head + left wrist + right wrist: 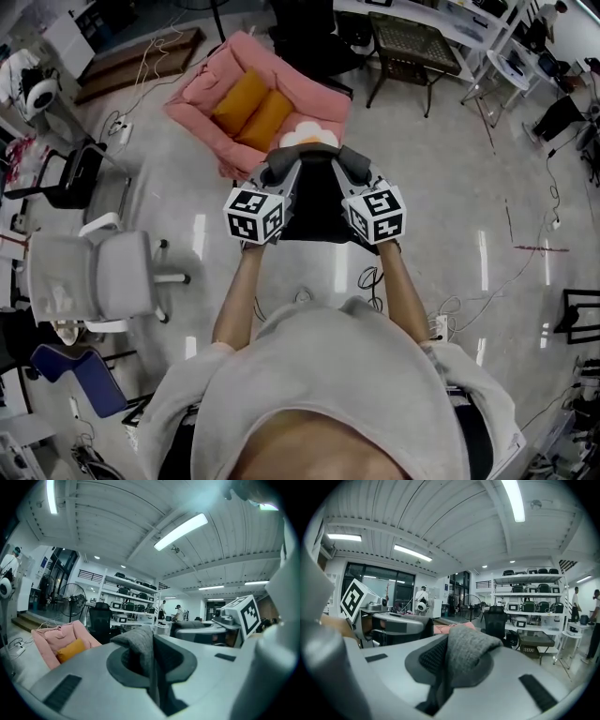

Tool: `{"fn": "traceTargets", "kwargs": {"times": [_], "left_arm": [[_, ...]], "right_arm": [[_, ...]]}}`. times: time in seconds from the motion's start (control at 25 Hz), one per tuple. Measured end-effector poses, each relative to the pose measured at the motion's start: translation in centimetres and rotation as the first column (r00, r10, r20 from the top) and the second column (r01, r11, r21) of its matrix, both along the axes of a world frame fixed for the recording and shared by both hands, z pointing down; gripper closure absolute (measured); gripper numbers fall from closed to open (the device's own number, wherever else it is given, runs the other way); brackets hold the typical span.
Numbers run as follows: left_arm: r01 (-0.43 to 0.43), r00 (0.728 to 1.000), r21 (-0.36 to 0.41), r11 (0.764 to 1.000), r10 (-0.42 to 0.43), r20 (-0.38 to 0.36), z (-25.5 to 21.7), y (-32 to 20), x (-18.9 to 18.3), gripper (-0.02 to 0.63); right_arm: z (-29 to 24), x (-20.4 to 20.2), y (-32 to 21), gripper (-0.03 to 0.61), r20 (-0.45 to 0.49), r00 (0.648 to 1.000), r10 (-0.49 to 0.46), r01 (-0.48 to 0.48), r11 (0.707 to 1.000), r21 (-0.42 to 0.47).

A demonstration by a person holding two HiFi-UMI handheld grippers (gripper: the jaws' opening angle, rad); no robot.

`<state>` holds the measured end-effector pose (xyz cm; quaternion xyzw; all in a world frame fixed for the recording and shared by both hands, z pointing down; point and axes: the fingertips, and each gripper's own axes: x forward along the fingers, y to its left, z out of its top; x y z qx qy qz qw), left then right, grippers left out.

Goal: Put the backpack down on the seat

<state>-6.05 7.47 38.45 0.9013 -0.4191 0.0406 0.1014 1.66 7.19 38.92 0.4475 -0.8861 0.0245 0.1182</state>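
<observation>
A black backpack (317,202) hangs between my two grippers, above the floor and just in front of the pink sofa seat (281,70). Two orange cushions (251,105) lie on that seat. My left gripper (279,171) is shut on a grey backpack strap (139,646), which sticks up between its jaws. My right gripper (354,171) is shut on the other grey strap (469,649). In the left gripper view the sofa (49,639) lies ahead to the left. The backpack's lower part is hidden behind the grippers' marker cubes.
A white and yellow flower-shaped cushion (309,138) rests at the sofa's near edge. A white office chair (103,277) stands to my left, a black chair (75,173) beyond it. A dark metal table (412,42) is behind the sofa. Cables (375,279) trail across the floor.
</observation>
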Motion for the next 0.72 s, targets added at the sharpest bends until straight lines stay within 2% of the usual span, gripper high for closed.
{"fn": "traceTargets", "kwargs": {"times": [0.72], "left_arm": [[-0.020, 1.000, -0.003, 1.000, 0.020, -0.005, -0.5, -7.3, -1.1, 0.574]], "right_arm": [[-0.4, -1.2, -7.0, 0.560, -0.012, 1.000, -0.003, 0.003, 1.000, 0.013]]}}
